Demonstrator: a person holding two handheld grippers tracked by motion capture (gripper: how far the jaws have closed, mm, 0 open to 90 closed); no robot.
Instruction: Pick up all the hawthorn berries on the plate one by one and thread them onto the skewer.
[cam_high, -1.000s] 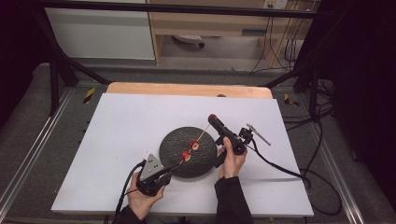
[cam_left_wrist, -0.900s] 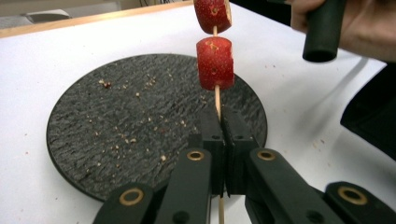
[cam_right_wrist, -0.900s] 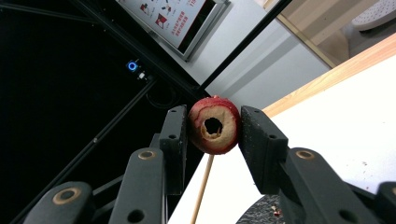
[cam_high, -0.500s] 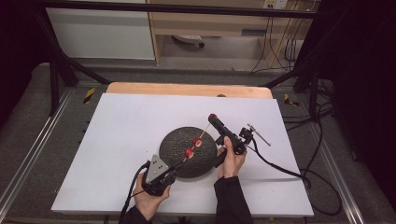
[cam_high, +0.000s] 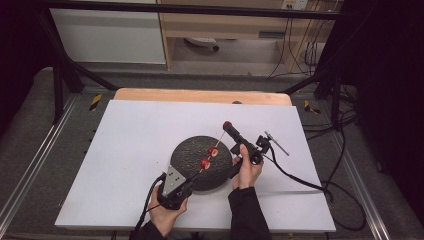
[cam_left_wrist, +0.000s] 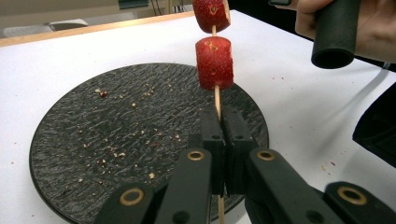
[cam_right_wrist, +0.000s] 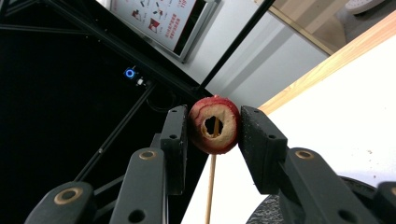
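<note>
Black and rough-textured, the round plate (cam_high: 192, 159) lies on the white surface (cam_high: 130, 140) and serves as the landmark here. Above the plate's right half a thin wooden skewer (cam_left_wrist: 217, 98) slants upward, carrying two red fruit pieces. The lower fruit piece (cam_left_wrist: 214, 63) sits on the stick over the plate's right part; the upper fruit piece (cam_right_wrist: 215, 125) is higher on the stick, toward the plate's far right rim.

The left gripper (cam_high: 176, 184) is at the plate's near edge, held by the person's left hand (cam_high: 165, 216). Its fingers (cam_left_wrist: 211, 140) are closed tight on the skewer's lower end, with no gap but the stick between them.

The right gripper (cam_high: 239, 145) is just off the plate's right rim, held by the right hand (cam_high: 246, 171). Its fingers (cam_right_wrist: 175, 140) are pressed against both sides of the upper fruit piece, open only as wide as the fruit; the hollow core faces the right gripper view's camera and the skewer runs down beneath it.

Small crumbs (cam_left_wrist: 121, 140) are scattered over the plate's face.
</note>
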